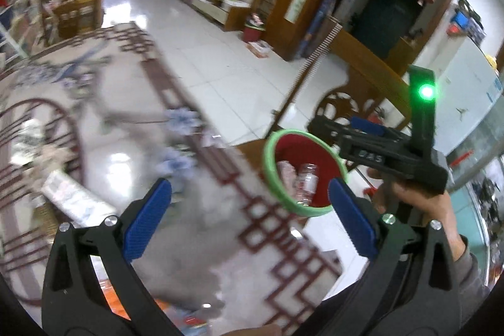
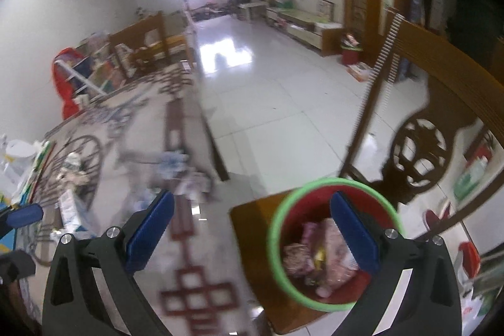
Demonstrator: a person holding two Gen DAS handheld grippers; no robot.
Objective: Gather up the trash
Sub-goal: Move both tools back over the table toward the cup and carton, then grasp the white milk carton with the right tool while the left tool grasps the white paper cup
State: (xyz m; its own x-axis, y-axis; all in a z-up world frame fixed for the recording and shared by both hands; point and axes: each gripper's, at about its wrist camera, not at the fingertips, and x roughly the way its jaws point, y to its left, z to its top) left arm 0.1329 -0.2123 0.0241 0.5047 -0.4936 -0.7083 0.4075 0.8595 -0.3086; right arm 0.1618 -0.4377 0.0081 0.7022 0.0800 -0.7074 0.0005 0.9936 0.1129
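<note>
A: bin (image 2: 335,254) red inside, green rim; gripper pads (image 2: 354,236) blue, ribbed; arms (image 2: 78,282) black?
B: yes; table (image 1: 132,103) pale glossy, dark red lattice border, blue flower print; chair (image 2: 419,147) brown carved wood; floor (image 2: 277,103) white tiles; green light (image 1: 426,91) on black right gripper (image 1: 365,131).
</note>
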